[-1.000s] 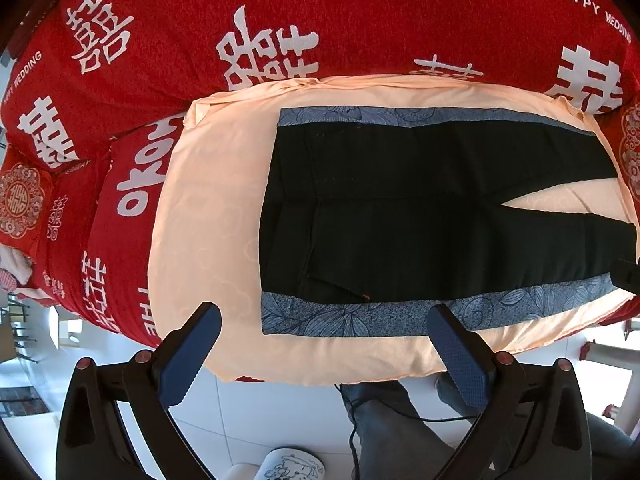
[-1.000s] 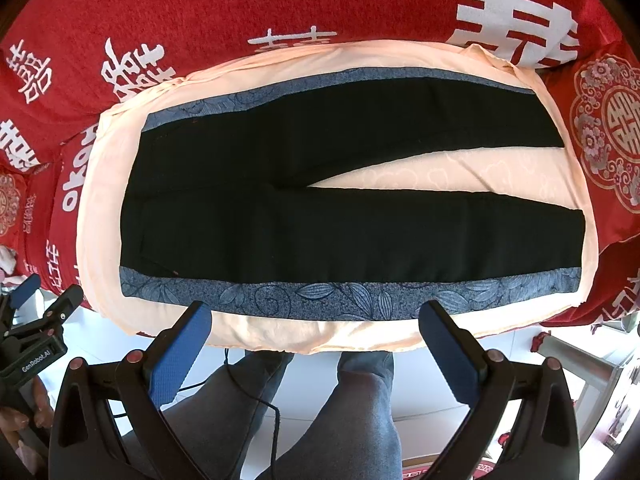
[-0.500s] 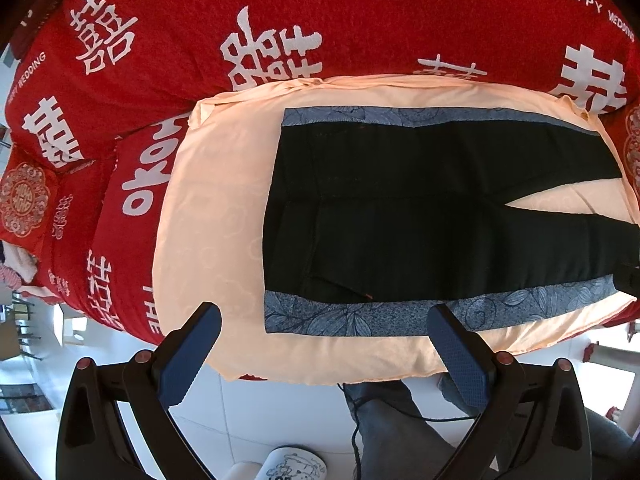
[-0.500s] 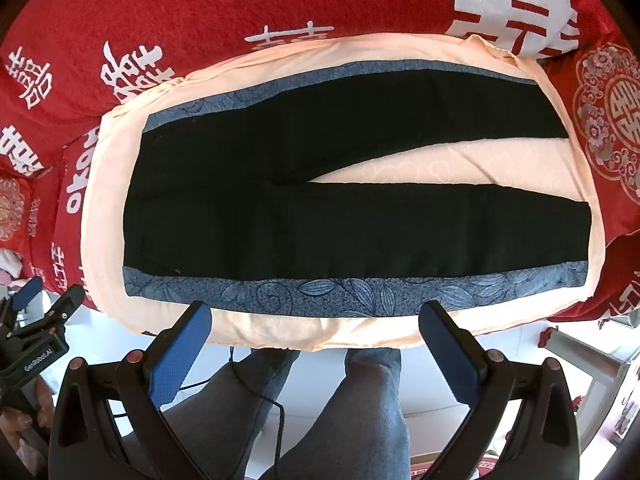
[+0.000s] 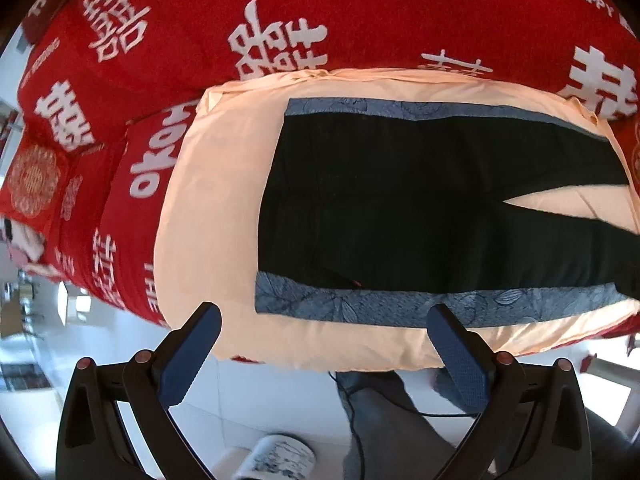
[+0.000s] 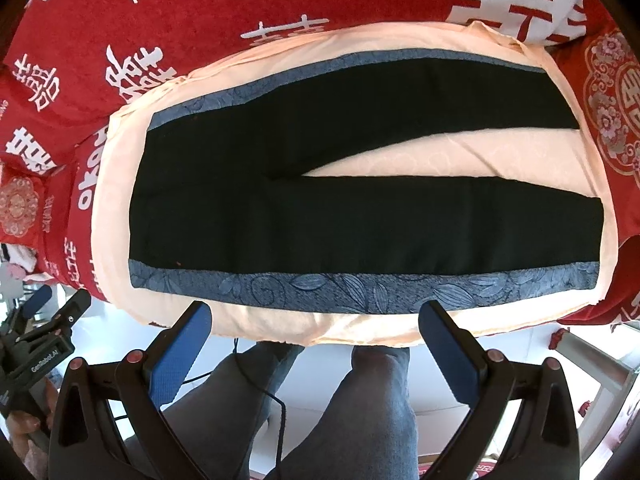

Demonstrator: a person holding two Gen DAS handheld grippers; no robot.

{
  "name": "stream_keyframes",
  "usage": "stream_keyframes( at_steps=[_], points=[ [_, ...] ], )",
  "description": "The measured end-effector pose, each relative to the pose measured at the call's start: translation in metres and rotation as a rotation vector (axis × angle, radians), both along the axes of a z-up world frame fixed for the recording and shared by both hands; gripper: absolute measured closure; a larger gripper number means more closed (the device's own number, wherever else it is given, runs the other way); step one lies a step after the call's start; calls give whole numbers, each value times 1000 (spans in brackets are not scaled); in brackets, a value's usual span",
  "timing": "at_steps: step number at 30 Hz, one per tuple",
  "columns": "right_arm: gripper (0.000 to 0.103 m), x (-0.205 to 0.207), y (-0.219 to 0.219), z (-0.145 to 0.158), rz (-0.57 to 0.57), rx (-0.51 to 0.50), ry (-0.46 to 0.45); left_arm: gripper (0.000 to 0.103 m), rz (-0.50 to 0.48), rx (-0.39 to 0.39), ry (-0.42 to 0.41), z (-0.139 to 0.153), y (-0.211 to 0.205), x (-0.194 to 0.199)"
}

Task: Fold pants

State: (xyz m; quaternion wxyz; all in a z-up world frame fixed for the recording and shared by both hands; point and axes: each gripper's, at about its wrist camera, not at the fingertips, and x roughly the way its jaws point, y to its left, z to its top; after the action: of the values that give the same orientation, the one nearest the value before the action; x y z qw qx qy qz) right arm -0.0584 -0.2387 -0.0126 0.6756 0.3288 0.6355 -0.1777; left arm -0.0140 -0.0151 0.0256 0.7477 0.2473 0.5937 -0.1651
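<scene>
Zero folds yet: pants (image 6: 360, 216) lie flat; your left gripper (image 5: 324, 336) and right gripper (image 6: 316, 328) hang spread wide, empty.

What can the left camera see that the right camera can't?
Only the left camera shows the printed cup on the floor, and its own open left gripper up close. Only the right camera shows both leg ends of the pants, the hand holding the other gripper, and its own open right gripper. Both show the black pants lying flat and unfolded on the peach cloth, with its blue border, over the red blanket.
</scene>
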Motion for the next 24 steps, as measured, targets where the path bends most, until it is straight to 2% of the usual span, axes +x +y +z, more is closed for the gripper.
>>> stream_keyframes(
  at_steps=[8, 14, 17, 19, 24],
  points=[
    [0, -24, -19, -12, 3, 73, -48, 0, 144, 6, 7, 0, 2, -22],
    [0, -18, -15, -19, 1, 112, -84, 0, 206, -32, 35, -7, 12, -20],
    [0, -13, -7, -31, -30, 149, -108, 0, 191, -57, 57, -23, 21, -9],
    [0, -7, 5, -46, -65, 194, -124, 0, 192, -78, 106, -44, 31, 2],
    [0, 14, 51, -93, -96, 346, -169, 0, 228, -125, 181, -92, 58, 25]
  ],
)
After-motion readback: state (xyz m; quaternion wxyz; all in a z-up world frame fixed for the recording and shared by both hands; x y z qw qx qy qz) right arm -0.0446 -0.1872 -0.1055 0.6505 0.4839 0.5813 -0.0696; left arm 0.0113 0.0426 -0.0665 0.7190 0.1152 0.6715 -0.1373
